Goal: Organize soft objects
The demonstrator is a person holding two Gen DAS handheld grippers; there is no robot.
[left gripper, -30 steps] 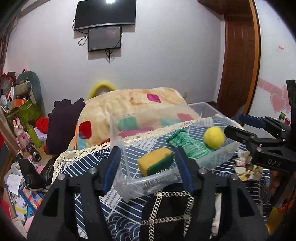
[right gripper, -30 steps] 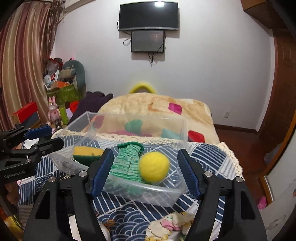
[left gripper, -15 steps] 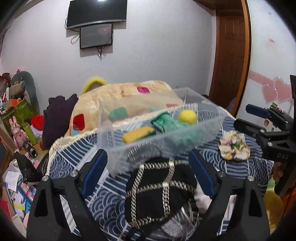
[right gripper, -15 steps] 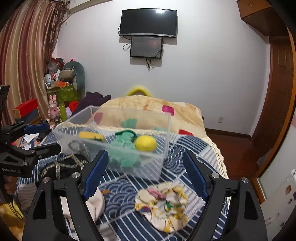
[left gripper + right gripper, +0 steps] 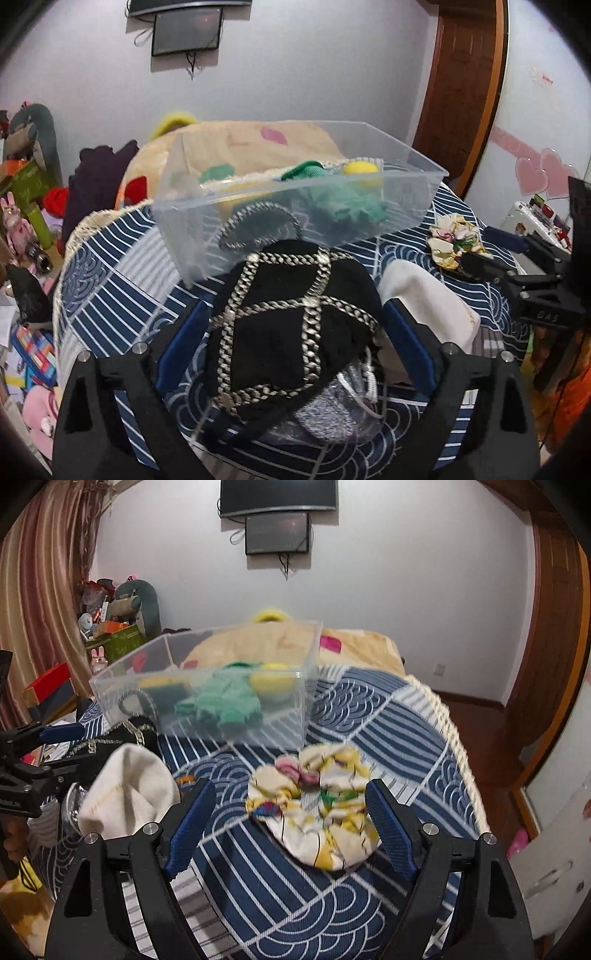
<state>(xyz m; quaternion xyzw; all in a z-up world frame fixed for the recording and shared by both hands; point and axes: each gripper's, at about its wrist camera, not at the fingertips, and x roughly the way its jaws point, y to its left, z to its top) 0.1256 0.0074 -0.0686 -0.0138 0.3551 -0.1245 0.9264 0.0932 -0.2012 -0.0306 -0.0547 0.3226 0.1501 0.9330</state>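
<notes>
A clear plastic bin (image 5: pixel 402 218) (image 5: pixel 258 716) stands on the blue patterned table and holds a green knit cloth (image 5: pixel 347 210) (image 5: pixel 225 701), a yellow ball (image 5: pixel 360 168) (image 5: pixel 271 683) and a yellow-green sponge (image 5: pixel 162 686). My left gripper (image 5: pixel 291 354) is open, its jaws either side of a black hat with silver chains (image 5: pixel 288 332). My right gripper (image 5: pixel 288 819) is open, its jaws either side of a floral scrunchie (image 5: pixel 317 812) (image 5: pixel 454 240). A white sock (image 5: pixel 129 794) (image 5: pixel 432 302) lies between the two.
A grey knit item (image 5: pixel 332 413) lies under the hat. The table's lace edge (image 5: pixel 450 731) runs along the right. A patterned blanket (image 5: pixel 236 140) lies behind the bin. Toys and boxes (image 5: pixel 26 206) crowd the left floor.
Both grippers have drawn back from the bin and lowered. The left now straddles the black hat; the right now straddles the scrunchie. The bin looks farther away.
</notes>
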